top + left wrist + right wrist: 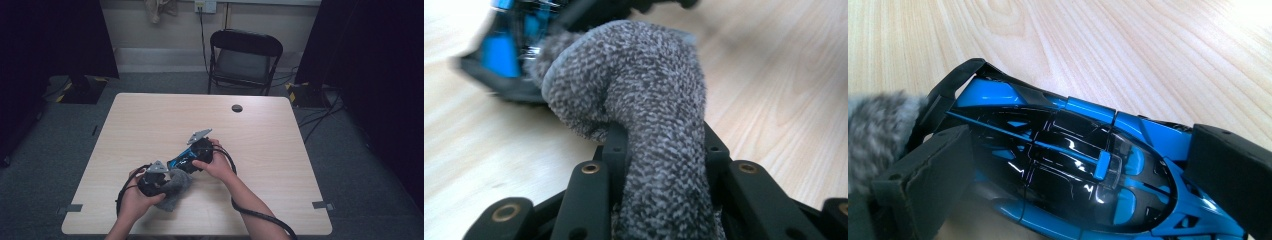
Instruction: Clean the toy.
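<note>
From the high view, the left tongs [167, 184] sit near the front edge of the desk [150, 120], closed on a grey fuzzy cloth [179, 189] that bunches under them, while the right tongs [187, 162] reach in from the right and hold a blue and black toy car [181, 161] lying at a slant just beyond the cloth, about midway across the desk. The car looks light and rigid, so a grip across its flanks should keep it steady; the cloth is limp and will fold wherever it is pinched. In the left gripper view, the cloth [644, 100] rises out between the jaws as a thick roll, the jaws pressed in on both sides of it, and its rounded end meets the blurred blue tail of the car [504, 50]; its speckled grey pile looks soft and springy, safe on a glossy finish. In the right gripper view, the car [1068, 170] lies between the two black jaws, which bear on its opposite sides. Its shell is shiny blue with black panels, a dark rear wing and thin fins that look brittle, and the gloss may be slippery, so the broad body sides seem the safest hold. The cloth [878, 135] shows as a grey blur at the left edge, beside the wing.
</note>
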Motion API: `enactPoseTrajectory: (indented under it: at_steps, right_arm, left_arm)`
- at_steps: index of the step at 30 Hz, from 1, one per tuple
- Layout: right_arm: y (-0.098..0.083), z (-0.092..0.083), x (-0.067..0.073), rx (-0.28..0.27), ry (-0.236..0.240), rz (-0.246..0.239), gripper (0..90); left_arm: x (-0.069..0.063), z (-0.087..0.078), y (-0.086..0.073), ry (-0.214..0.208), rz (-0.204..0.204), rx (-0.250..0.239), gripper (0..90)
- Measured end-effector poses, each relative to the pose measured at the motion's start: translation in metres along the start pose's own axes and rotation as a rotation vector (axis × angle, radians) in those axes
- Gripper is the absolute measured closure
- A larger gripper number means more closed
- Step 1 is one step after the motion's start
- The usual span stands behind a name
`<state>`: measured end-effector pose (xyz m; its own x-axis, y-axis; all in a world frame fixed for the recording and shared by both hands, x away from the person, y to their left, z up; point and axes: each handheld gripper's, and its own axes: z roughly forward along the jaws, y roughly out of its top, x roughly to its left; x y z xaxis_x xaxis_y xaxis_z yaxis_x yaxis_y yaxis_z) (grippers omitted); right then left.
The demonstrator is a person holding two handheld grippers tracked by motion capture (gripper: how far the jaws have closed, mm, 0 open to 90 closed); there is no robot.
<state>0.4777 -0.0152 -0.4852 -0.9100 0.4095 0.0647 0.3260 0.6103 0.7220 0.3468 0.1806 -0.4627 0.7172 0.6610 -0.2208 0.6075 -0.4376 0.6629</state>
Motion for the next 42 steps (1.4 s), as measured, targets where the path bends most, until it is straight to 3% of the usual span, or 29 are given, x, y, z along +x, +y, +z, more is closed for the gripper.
enactPoseTrajectory:
  at_steps: [9,15,20,30,36,42]
  right_arm:
    - [0.000,0.000,0.000,-0.001,-0.001,0.001,0.0]
    - [0.000,0.000,0.001,-0.003,0.000,0.003,0.0]
    - [0.000,0.000,0.001,-0.004,-0.001,0.004,0.0]
    - [-0.001,0.000,0.001,-0.006,-0.001,0.003,0.0]
    - [-0.001,0.000,0.001,-0.013,-0.001,0.001,0.0]
    - [0.000,0.001,0.002,-0.009,-0.001,0.003,0.0]
  left_arm:
    - [0.022,-0.029,-0.006,0.067,-0.027,-0.027,66.6]
    - [0.032,-0.039,-0.011,0.076,-0.062,-0.058,66.6]
    - [0.040,-0.046,-0.015,0.112,-0.076,-0.078,66.4]
    - [0.063,-0.045,-0.022,0.186,-0.115,-0.105,66.1]
    - [0.073,-0.039,-0.025,0.170,-0.140,-0.115,65.9]
    - [0.082,-0.033,-0.023,0.192,-0.161,-0.112,65.8]
